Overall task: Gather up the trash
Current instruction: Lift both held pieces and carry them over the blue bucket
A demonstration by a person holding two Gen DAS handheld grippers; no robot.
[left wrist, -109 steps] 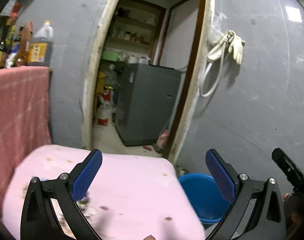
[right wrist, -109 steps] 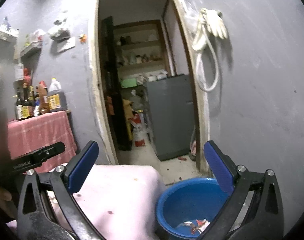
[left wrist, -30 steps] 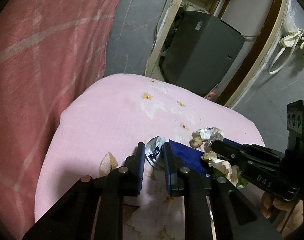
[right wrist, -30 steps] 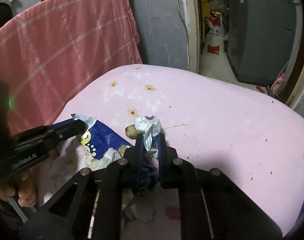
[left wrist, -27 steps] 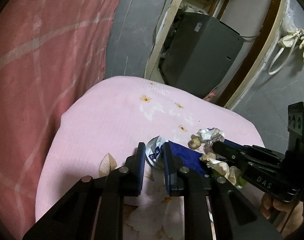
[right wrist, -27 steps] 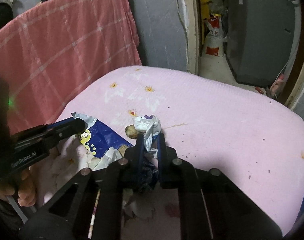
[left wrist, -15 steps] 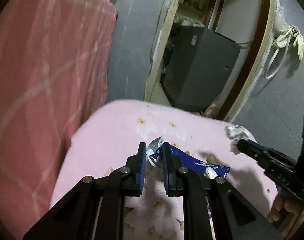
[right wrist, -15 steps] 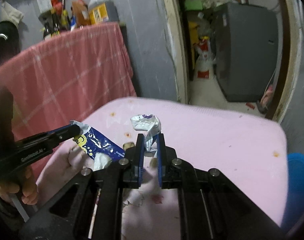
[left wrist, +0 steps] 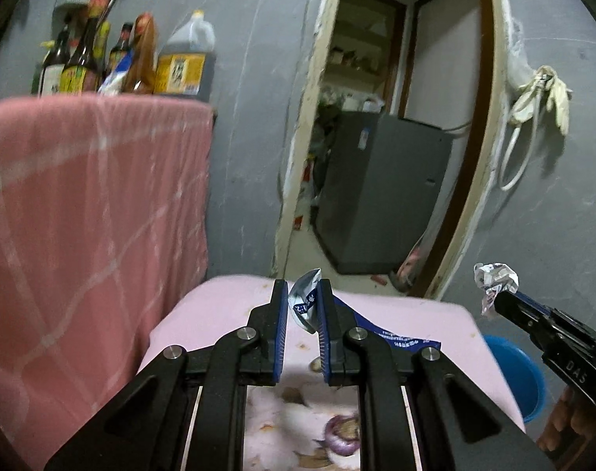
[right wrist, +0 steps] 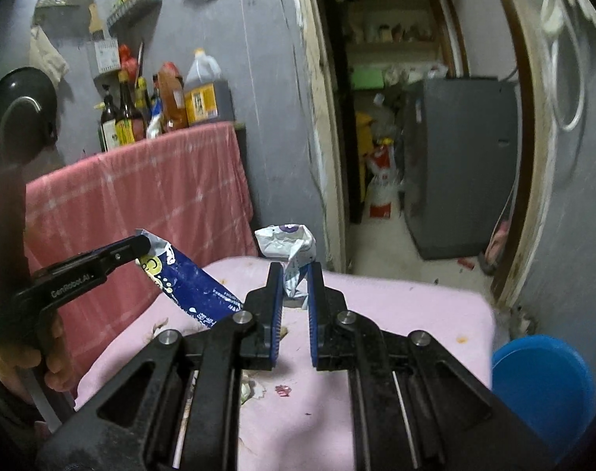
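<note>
My left gripper [left wrist: 302, 294] is shut on a blue snack wrapper [left wrist: 380, 333], held up above the pink table [left wrist: 227, 306]; the wrapper also shows in the right wrist view [right wrist: 192, 290], hanging from the left gripper [right wrist: 141, 245]. My right gripper [right wrist: 295, 274] is shut on a crumpled white wrapper [right wrist: 286, 245], also lifted; that wrapper shows in the left wrist view [left wrist: 494, 276] at the right gripper's tip [left wrist: 498, 300]. A blue bucket [right wrist: 541, 380] stands on the floor right of the table [right wrist: 415, 306]. Food scraps [left wrist: 341, 428] lie on the table.
A pink cloth-covered counter [left wrist: 82, 196] with bottles [left wrist: 141, 59] stands at the left. A doorway with a grey fridge [left wrist: 380, 192] is behind the table. Gloves and a hose [left wrist: 541, 90] hang on the right wall.
Both grippers closed on wrappers on the table, then rose with them. The views tilted up from the tabletop toward the doorway and wall.
</note>
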